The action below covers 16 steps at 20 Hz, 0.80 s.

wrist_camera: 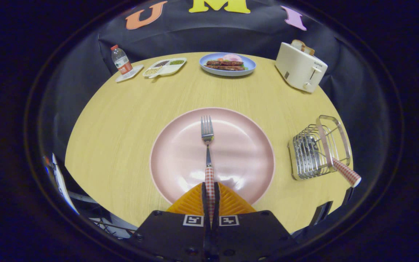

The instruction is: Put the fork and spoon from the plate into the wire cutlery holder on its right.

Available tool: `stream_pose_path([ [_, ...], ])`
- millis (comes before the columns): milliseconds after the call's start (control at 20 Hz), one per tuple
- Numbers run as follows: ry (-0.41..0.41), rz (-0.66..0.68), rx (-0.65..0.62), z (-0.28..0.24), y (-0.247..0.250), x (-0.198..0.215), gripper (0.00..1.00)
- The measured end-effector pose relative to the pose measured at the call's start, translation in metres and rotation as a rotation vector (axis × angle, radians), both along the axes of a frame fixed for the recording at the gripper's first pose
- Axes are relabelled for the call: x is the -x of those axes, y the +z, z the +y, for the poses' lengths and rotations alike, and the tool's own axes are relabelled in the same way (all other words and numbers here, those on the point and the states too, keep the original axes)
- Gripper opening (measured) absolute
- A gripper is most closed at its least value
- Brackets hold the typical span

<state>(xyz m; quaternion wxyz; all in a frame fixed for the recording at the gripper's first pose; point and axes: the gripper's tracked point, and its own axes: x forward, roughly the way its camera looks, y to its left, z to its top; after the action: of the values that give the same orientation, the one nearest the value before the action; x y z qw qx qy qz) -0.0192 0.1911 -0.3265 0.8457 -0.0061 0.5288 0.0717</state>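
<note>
We see the gripper [210, 196] with both fingers pinched on the checked handle of the fork [207, 145]. The fork runs straight toward 12 o'clock over the smooth, round pink plate [246, 153], tines near the plate's centre. At 3 o'clock from the plate, apart from its rim, stands the wire holder [309, 154], with a checked handle [346, 174] leaning out of it. Bare wood-grain table [122, 127] lies open at 9 o'clock and between plate and holder.

Fork [207, 145] handle end hidden between the closed jaws.
</note>
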Motion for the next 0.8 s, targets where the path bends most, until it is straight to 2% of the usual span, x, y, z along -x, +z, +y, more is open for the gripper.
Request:
stream_pose_path([
  [200, 0.008, 0.056, -0.038, -0.017, 0.047, 0.004, 0.01],
  [350, 0.037, 0.083, -0.013, -0.041, 0.088, 0.002, 0.01],
  [600, 0.014, 0.135, 0.016, -0.111, 0.148, -0.004, 0.01],
  [800, -0.018, 0.198, 0.068, -0.174, 0.162, -0.008, 0.01],
])
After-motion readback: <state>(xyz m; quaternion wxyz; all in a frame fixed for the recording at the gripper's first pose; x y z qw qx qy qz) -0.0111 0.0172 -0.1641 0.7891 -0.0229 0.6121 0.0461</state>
